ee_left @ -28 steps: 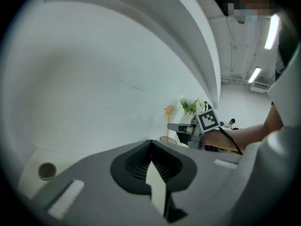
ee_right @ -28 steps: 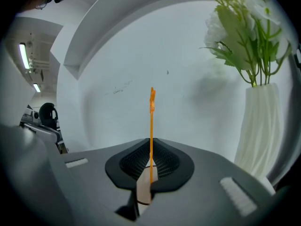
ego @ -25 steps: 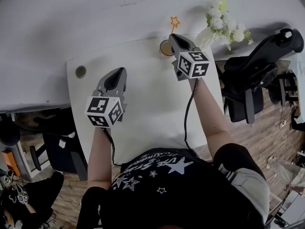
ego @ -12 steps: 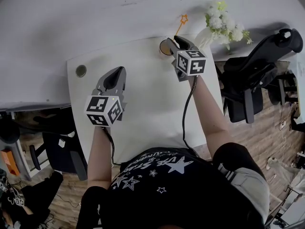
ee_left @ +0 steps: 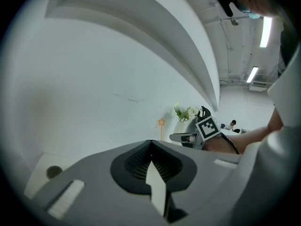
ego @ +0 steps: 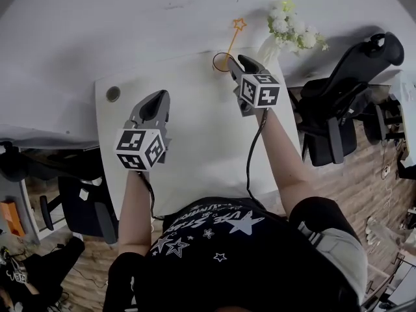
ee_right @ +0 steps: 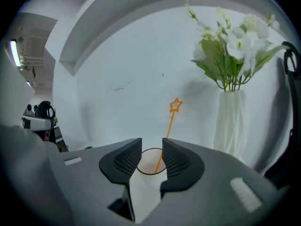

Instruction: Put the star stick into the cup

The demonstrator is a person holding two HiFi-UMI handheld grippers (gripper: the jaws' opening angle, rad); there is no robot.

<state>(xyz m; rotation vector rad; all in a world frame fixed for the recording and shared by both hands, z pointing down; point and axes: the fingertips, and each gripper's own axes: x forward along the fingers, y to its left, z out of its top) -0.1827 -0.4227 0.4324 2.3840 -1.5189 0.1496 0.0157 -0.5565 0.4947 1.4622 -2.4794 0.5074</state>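
**One star stick, one cup, and the stick is in**

I hold two tongs over one white table (ego: 195,129). My right gripper (ego: 238,60) is at the far edge of the table, with its tips just beside the one cup (ego: 214,60). Its two jaws are opening. In the right gripper view there is a bare gap between the two ribbed pads (ee_right: 127,161), and they press on nothing. Through that gap I see the cup's dark round rim and pale inside (ee_right: 146,163) just past the tips.

The single star stick (ego: 232,39) stands in the cup, thin and orange, with one small outlined star at its top. Its foot rests inside the rim and the shaft (ee_right: 167,128) leans up and to the right, towards the wall behind the table. Neither gripper touches it.

My left gripper (ego: 159,96) is over the left half of the table, well apart from the cup. Its two jaws are together, tip to tip, with nothing between them (ee_left: 150,142).

To the right of the cup stands one white vase of white flowers (ego: 289,25), close to it but not touching. One round dark grommet (ego: 114,94) sits in the table's far left corner. One black office chair (ego: 344,90) stands off the table's right side.
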